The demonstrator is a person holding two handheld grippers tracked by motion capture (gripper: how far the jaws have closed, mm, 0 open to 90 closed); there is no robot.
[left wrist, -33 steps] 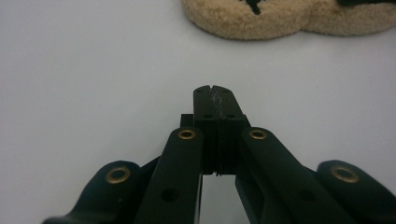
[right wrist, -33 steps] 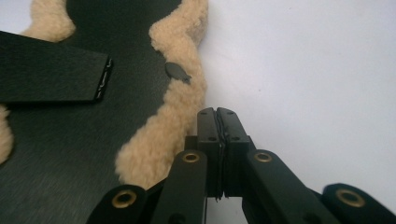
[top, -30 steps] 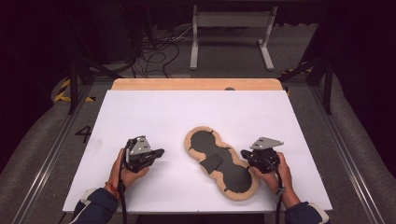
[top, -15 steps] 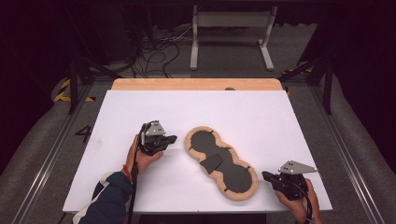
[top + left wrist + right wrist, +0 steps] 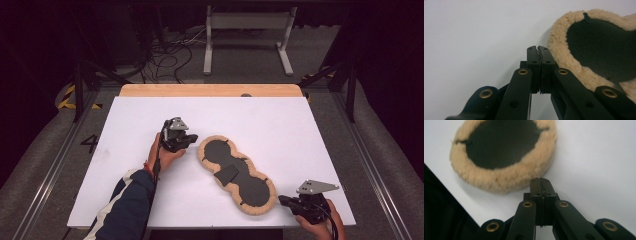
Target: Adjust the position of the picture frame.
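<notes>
A peanut-shaped pad (image 5: 235, 172) with a tan fleece rim and black centre lies flat on the white table (image 5: 300, 130), running from centre toward the front right. A small black flap (image 5: 227, 175) sits at its waist. My left gripper (image 5: 194, 140) is shut and empty, its tips just left of the pad's far lobe. In the left gripper view the shut jaws (image 5: 539, 48) sit beside the fleece rim (image 5: 559, 50). My right gripper (image 5: 281, 200) is shut and empty near the front edge, pointing at the near lobe. In the right gripper view its tips (image 5: 541, 180) lie just short of the fleece (image 5: 501, 178).
A wooden strip (image 5: 210, 90) borders the table's far edge. Beyond it stand a white metal frame (image 5: 247, 30) and loose cables (image 5: 170, 55) on the floor. Metal rails (image 5: 55, 160) run along both sides. The table's front edge is close under my right hand (image 5: 320, 227).
My left gripper moved away and to the right, up to the pad's far lobe. My right gripper drew back from the pad's right side to the front right corner.
</notes>
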